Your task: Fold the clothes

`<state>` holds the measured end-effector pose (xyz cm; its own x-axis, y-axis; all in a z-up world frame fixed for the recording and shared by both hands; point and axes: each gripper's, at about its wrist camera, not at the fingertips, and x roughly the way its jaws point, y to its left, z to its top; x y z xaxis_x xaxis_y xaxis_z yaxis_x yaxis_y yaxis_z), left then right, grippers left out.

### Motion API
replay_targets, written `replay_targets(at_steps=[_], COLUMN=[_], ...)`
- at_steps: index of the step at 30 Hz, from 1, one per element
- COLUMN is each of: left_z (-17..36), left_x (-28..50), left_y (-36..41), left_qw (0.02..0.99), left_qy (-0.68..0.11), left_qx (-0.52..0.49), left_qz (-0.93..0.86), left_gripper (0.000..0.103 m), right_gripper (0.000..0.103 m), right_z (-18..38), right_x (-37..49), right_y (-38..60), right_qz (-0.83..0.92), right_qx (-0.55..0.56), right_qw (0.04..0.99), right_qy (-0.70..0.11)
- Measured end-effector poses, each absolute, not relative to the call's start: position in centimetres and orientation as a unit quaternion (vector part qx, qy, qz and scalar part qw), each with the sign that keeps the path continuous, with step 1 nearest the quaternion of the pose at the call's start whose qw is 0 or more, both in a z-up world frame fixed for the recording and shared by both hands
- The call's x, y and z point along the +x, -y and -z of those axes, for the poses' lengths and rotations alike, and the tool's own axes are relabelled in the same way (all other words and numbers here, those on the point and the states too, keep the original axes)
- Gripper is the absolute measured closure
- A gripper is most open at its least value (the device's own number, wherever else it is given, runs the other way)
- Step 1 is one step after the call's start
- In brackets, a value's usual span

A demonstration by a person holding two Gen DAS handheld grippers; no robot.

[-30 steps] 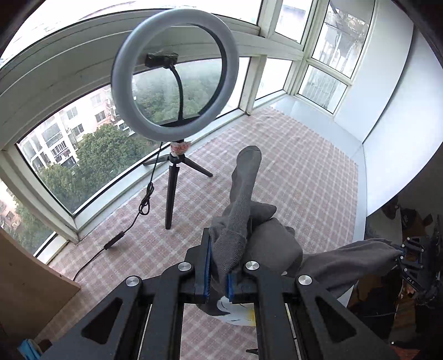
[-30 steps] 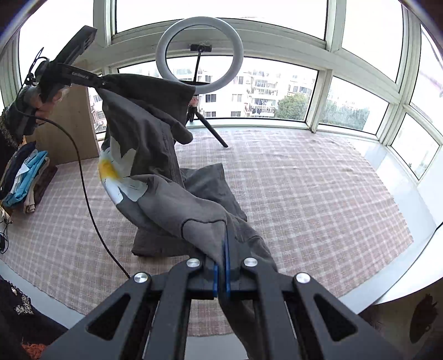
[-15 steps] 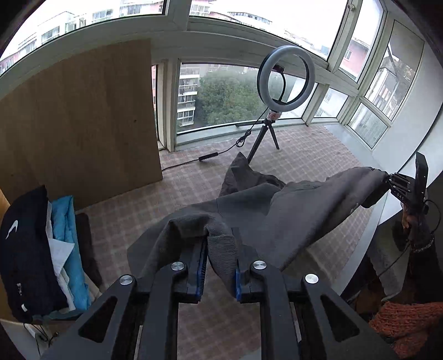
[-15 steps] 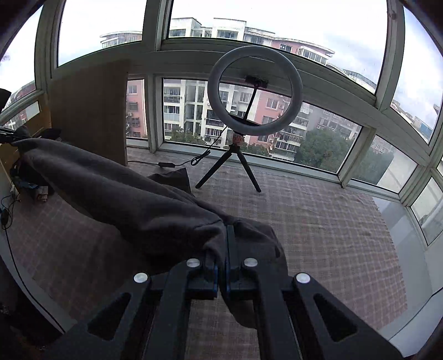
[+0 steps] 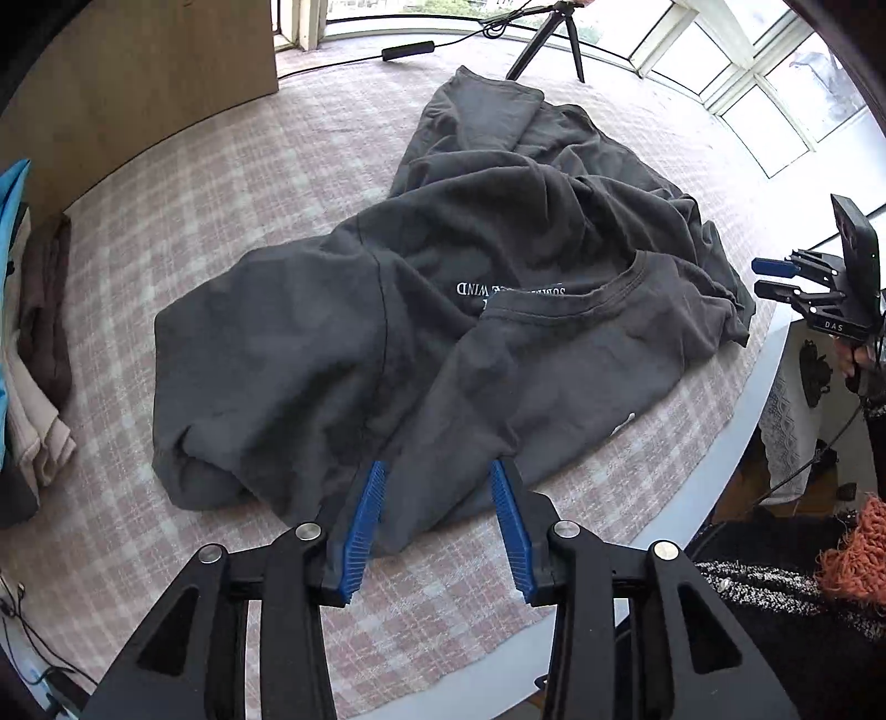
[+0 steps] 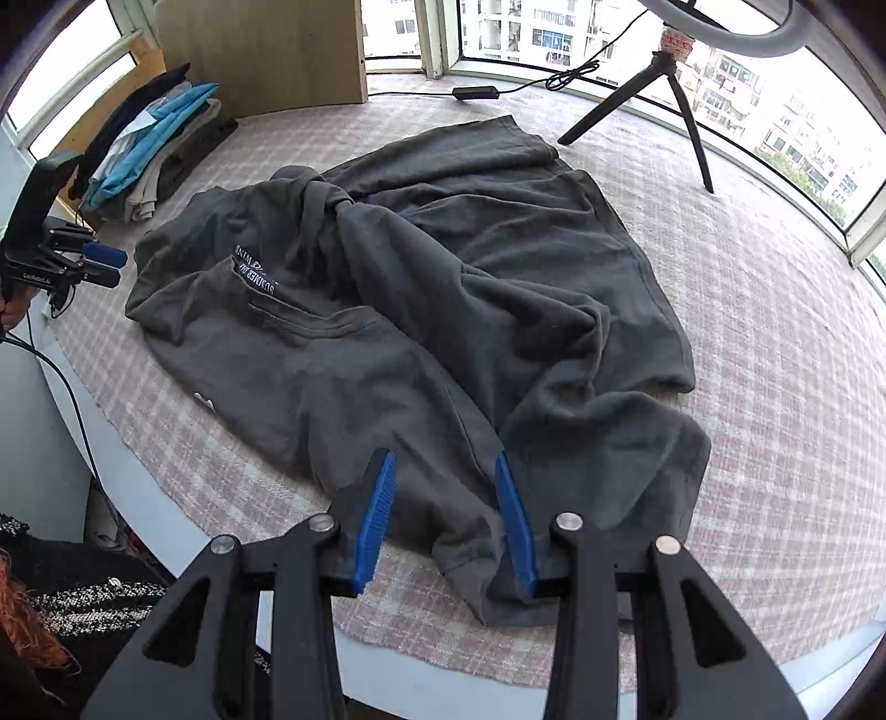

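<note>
Clothing stack [image 5: 22,343], folded, at the far left of the left gripper's view, resting on the checked cloth [image 5: 166,183] that covers the table. Ahead of the left gripper [image 5: 437,471], the dark grey T-shirt [image 5: 498,266] lies crumpled on the cloth, collar toward the right and white lettering visible inside the neckline. The left gripper's blue-padded fingers [image 5: 365,515] stand wide apart, holding nothing, with the shirt's near edge lying between and just beyond their tips. Beyond the shirt, a tripod [image 5: 548,39] stands on the cloth. At the far right of this view the right gripper [image 5: 775,279] hovers off the table edge, just beside the shirt's right margin.

In the right wrist view, the left gripper [image 6: 99,266] appears at the far left, beside the shirt's collar end, with the stack [image 6: 144,149] behind it. The T-shirt [image 6: 443,310] spreads ahead of the right gripper [image 6: 443,465], whose blue fingers [image 6: 512,509] are likewise spread wide and empty, a fold of the shirt's near hem lying between them. To the right and beyond, the tripod [image 6: 670,94] carries a ring light [image 6: 736,27] before the windows.
</note>
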<state>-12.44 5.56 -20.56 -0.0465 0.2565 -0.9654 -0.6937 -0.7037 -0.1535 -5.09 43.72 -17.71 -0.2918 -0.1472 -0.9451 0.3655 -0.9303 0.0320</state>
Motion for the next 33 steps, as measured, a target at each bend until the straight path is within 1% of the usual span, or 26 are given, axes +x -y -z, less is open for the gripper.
replay_targets(at_steps=[2, 4, 9, 10, 11, 12, 13, 14, 16, 17, 19, 20, 22, 24, 25, 26, 28, 32, 33], left_z=[21.4, 22.2, 24.4, 24.6, 24.3, 23.6, 22.9, 22.1, 21.5, 21.5, 22.4, 23.0, 24.3, 25.8, 26.4, 26.1, 25.3, 21.5, 21.0], left_x=[-13.9, -15.5, -17.2, -17.2, -17.1, -16.8, -16.5, -16.0, -14.7, -14.1, -13.3, -13.3, -13.5, -13.8, -13.8, -13.6, -13.1, -9.3, -7.5], left_y=[-7.0, -8.0, -8.0, -8.1, -7.9, -7.7, -7.4, -7.4, -8.2, -8.9, -10.4, -11.0, -12.0, -12.6, -12.7, -12.5, -12.0, -8.6, -7.5], left_qw=[0.32, 0.304, 0.302, 0.294, 0.293, 0.306, 0.32, 0.338, 0.379, 0.398, 0.404, 0.403, 0.399, 0.388, 0.386, 0.391, 0.402, 0.451, 0.461], left_qy=[-0.231, -0.257, -0.27, -0.28, -0.275, -0.257, -0.236, -0.222, -0.216, -0.22, -0.244, -0.247, -0.252, -0.26, -0.257, -0.251, -0.238, -0.178, -0.186], left_qx=[-0.588, -0.584, -0.612, -0.611, -0.607, -0.605, -0.602, -0.597, -0.587, -0.581, -0.578, -0.581, -0.59, -0.6, -0.609, -0.608, -0.603, -0.605, -0.607], left_qz=[-0.706, -0.708, -0.679, -0.68, -0.685, -0.689, -0.692, -0.693, -0.682, -0.675, -0.666, -0.662, -0.655, -0.65, -0.643, -0.644, -0.647, -0.631, -0.62], left_gripper=[0.063, 0.063, 0.063, 0.066, 0.067, 0.067, 0.067, 0.065, 0.063, 0.06, 0.059, 0.059, 0.059, 0.065, 0.082, 0.089, 0.099, 0.099, 0.098], right_gripper=[0.066, 0.066, 0.066, 0.066, 0.067, 0.077, 0.086, 0.093, 0.092, 0.092, 0.091, 0.09, 0.083, 0.082, 0.084, 0.093, 0.096, 0.097, 0.096], right_z=[19.4, 20.9, 23.1, 23.4, 23.6, 23.7, 23.7, 23.6, 23.1, 23.0, 22.9, 23.0, 23.5, 24.0, 24.1, 24.0, 22.9, 19.9, 19.3], right_x=[-6.4, -7.6, -7.8, -7.6, -7.4, -7.2, -7.1, -6.9, -6.7, -6.7, -6.9, -7.1, -7.5, -7.7, -7.7, -7.4, -6.5, -2.4, -1.0], right_y=[-43.1, -43.0, -42.4, -42.3, -42.3, -42.4, -42.5, -42.7, -43.0, -43.1, -43.3, -43.3, -42.9, -42.7, -42.6, -42.6, -42.7, -43.7, -43.7], right_qz=[0.79, 0.78, 0.764, 0.762, 0.76, 0.759, 0.757, 0.758, 0.76, 0.761, 0.761, 0.759, 0.758, 0.755, 0.753, 0.753, 0.759, 0.75, 0.742], right_qx=[0.584, 0.597, 0.615, 0.617, 0.619, 0.62, 0.623, 0.622, 0.619, 0.619, 0.62, 0.622, 0.624, 0.628, 0.63, 0.629, 0.621, 0.628, 0.633], right_qw=[0.158, 0.159, 0.174, 0.177, 0.18, 0.182, 0.181, 0.182, 0.185, 0.184, 0.178, 0.177, 0.175, 0.172, 0.173, 0.175, 0.179, 0.205, 0.213], right_qy=[-0.101, -0.097, -0.087, -0.088, -0.086, -0.082, -0.079, -0.075, -0.068, -0.067, -0.069, -0.07, -0.078, -0.083, -0.08, -0.078, -0.078, -0.045, -0.054])
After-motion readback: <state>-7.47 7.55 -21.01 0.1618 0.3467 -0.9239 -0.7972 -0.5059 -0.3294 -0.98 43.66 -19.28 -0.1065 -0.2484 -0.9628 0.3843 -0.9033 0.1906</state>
